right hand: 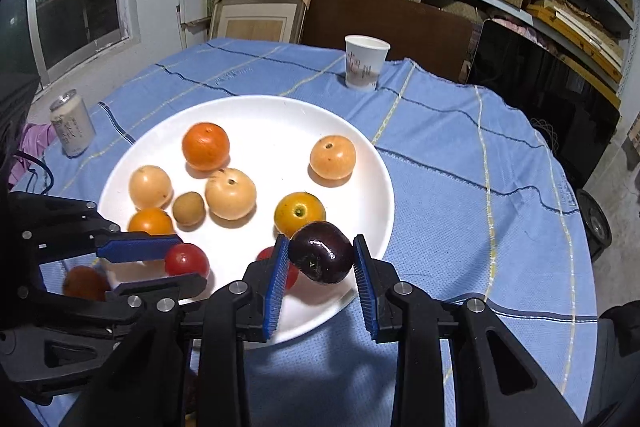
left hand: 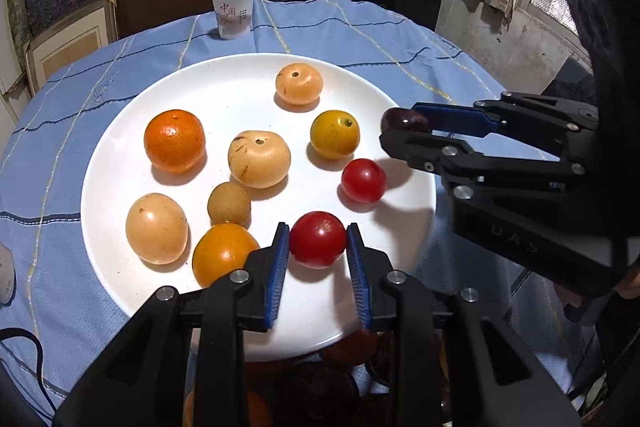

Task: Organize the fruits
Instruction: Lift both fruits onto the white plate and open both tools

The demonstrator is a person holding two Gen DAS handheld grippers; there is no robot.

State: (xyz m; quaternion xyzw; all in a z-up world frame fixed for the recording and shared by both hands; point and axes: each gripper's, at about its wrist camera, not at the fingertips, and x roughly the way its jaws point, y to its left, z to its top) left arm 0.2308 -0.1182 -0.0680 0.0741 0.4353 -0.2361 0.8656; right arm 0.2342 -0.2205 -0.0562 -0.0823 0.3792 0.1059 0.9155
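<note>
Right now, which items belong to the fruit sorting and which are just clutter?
Job:
- white plate with fruit
- red tomato in left gripper
- dark plum in right gripper

Lying about:
- paper cup
- drink can
- blue tablecloth

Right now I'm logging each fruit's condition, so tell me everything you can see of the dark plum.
The plum is round, very dark purple, nearly black, with glossy smooth skin and a dimple turned toward the camera. It is clamped between the blue pads of the right tool, held over the near right rim of the plate, touching no other fruit.
</note>
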